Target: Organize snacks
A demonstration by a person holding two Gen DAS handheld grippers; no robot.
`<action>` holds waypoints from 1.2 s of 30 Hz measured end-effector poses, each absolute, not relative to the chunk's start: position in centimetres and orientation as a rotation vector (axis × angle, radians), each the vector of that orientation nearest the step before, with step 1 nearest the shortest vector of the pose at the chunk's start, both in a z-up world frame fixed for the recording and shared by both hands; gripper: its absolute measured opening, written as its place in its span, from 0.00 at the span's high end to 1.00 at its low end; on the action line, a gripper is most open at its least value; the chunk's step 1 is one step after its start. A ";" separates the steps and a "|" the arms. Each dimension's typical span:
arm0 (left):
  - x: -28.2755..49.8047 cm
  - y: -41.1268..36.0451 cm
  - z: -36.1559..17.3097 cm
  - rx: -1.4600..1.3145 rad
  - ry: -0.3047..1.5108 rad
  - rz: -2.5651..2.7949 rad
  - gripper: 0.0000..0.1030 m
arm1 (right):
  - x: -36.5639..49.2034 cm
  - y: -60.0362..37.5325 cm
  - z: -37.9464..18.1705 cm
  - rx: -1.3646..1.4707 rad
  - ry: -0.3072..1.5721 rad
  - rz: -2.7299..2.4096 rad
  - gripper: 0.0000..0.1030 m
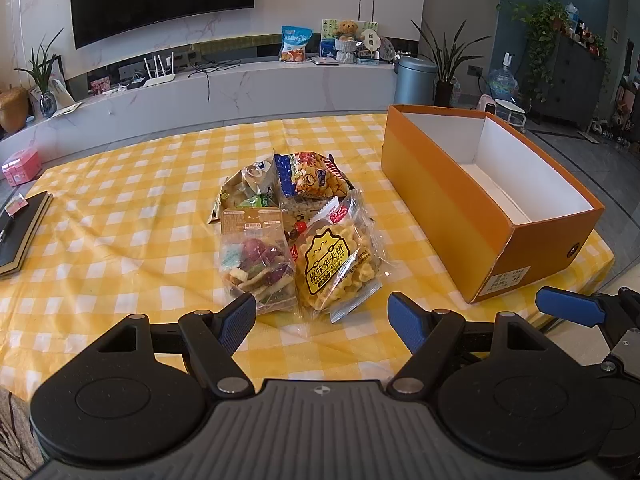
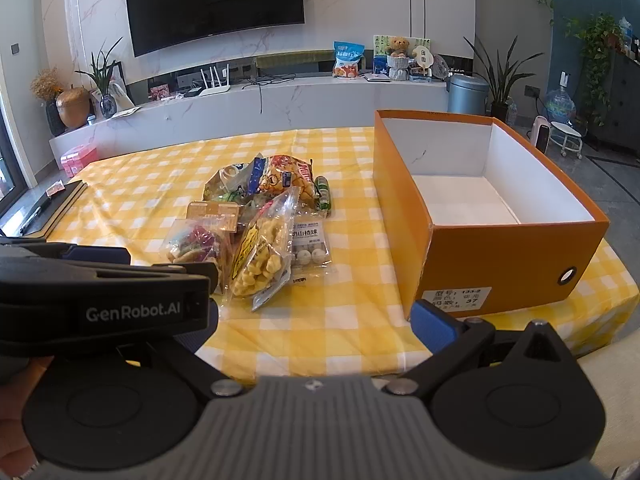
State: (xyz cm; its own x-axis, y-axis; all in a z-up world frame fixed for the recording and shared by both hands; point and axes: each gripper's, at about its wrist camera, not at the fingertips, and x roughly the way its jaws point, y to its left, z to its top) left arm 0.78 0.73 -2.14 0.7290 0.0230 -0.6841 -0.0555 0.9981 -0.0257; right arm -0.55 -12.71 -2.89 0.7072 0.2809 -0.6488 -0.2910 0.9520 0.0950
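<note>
A pile of snack bags lies on the yellow checked tablecloth. In front are a yellow waffle-cookie bag and a bag of mixed chips. An open orange box with a white, empty inside stands to the right. My left gripper is open and empty, just short of the front bags. In the right wrist view the pile and the box show again. My right gripper is open and empty near the table's front edge; its left finger is hidden behind the left gripper's body.
A dark notebook lies at the table's left edge. Behind the table run a white TV bench with a router, a snack bag and a teddy bear, a grey bin and potted plants.
</note>
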 end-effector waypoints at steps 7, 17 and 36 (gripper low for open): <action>1.0 0.7 -2.6 -0.041 0.771 0.043 0.14 | -0.4 -12.7 -3.2 -0.020 0.730 0.318 0.03; 1.2 1.6 -2.2 -0.033 0.752 0.020 0.14 | -0.3 -12.8 -3.4 -0.021 0.713 0.332 0.03; 3.5 10.5 -5.0 -0.280 0.802 0.068 0.17 | 3.1 -11.2 -4.3 0.040 0.704 0.328 0.04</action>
State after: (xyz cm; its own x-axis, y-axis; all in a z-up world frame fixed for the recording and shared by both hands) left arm 3.55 10.53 -5.03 0.6954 -0.0458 -0.7172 -0.1654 0.9610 -0.2217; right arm 3.09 -11.18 -4.32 0.7132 0.3097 -0.6289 -0.2829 0.9480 0.1461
